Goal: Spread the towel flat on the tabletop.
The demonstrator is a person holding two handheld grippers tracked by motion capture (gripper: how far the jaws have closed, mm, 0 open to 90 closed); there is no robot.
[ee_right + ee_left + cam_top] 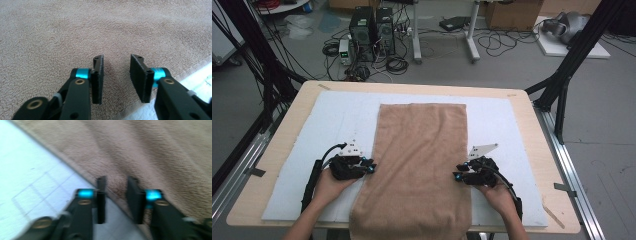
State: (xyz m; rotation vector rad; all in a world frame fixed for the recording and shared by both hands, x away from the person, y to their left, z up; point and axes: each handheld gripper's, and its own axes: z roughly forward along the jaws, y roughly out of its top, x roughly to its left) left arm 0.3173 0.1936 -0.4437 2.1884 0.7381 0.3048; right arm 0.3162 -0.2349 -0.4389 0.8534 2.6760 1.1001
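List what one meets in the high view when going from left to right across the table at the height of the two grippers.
Bare wooden table edge → white mat → left gripper → brown towel → right gripper → white mat again → table edge again.

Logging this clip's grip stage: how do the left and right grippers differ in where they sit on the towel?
The left gripper straddles the towel's left hem, with white mat beside one jaw; the right gripper sits over towel pile, its hem behind the jaws. Both stand with a gap, nothing pinched, at opposite long edges.
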